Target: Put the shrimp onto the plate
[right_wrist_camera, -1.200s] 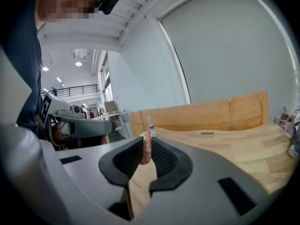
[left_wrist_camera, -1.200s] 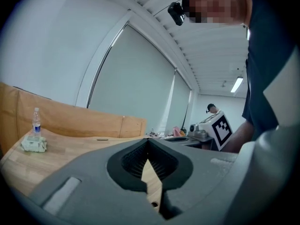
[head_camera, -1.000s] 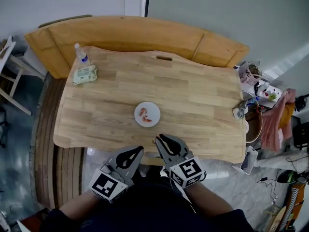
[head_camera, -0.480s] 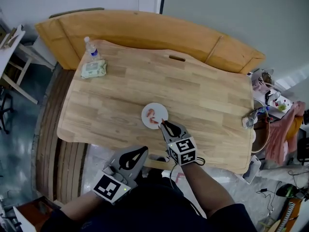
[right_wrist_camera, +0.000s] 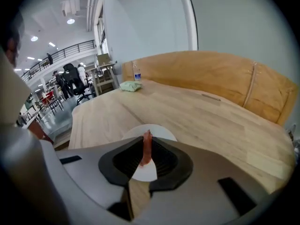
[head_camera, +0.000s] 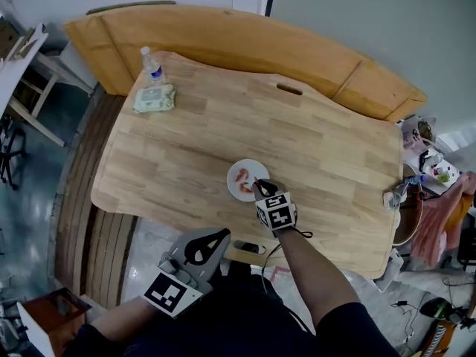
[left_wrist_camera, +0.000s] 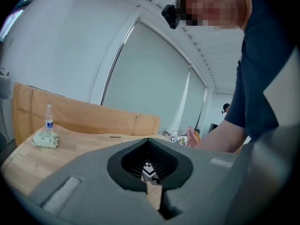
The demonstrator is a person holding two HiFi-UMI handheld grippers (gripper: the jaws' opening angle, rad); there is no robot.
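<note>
One shrimp [right_wrist_camera: 146, 150] — between right gripper [head_camera: 258, 185] jaws

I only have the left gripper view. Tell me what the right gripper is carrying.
Observer: The right gripper has its jaws shut on a shrimp, which stands upright between them.
Operator: Now say where its tips are relative to the plate.
Observer: In the head view they are over the white plate, on the side nearest the person.
</note>
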